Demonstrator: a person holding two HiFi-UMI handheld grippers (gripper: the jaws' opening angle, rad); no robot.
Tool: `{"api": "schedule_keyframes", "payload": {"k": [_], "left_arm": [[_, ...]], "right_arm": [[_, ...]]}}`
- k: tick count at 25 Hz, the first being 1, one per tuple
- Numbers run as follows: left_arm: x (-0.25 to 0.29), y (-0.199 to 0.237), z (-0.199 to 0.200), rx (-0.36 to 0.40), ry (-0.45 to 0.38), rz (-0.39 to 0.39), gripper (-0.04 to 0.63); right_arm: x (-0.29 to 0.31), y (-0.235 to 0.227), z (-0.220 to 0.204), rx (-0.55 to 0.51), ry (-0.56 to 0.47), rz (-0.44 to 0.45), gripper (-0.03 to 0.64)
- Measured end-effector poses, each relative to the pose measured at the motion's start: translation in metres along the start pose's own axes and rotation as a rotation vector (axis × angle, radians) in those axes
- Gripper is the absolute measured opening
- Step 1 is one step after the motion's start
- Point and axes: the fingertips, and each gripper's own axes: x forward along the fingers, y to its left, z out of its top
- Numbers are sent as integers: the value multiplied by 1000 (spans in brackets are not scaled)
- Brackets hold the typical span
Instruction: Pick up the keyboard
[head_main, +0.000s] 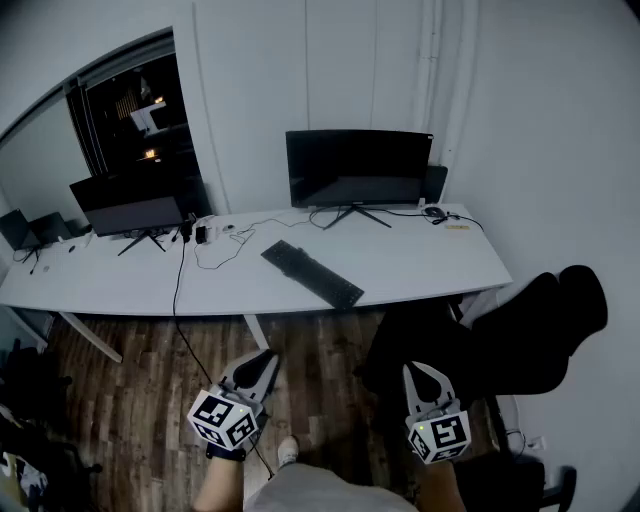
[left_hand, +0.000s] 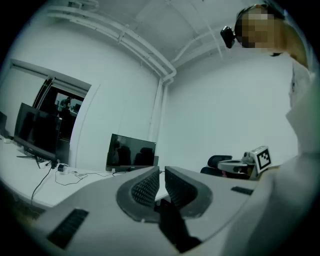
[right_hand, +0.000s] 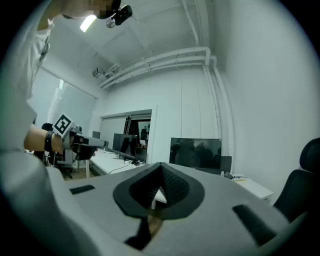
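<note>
While left gripper and right gripper are closed, the desk bears one keyboard, two monitors.

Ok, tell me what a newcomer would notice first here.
The long white desk catches the eye, with a black keyboard lying slantwise before the large dark monitor. Nearer, over the wooden floor, the left gripper and right gripper hang shut and empty, short of the desk.
</note>
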Motion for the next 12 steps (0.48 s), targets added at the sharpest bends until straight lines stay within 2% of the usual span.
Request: {"api": "schedule_keyframes", "payload": {"k": [6, 12], "left_arm": [[3, -10, 6, -3, 5, -17, 32], [10, -18, 4, 26, 30, -41, 32]], "right_arm": [[-4, -7, -4, 15, -1, -5, 0], [-6, -7, -12, 24, 22, 15, 0]]}}
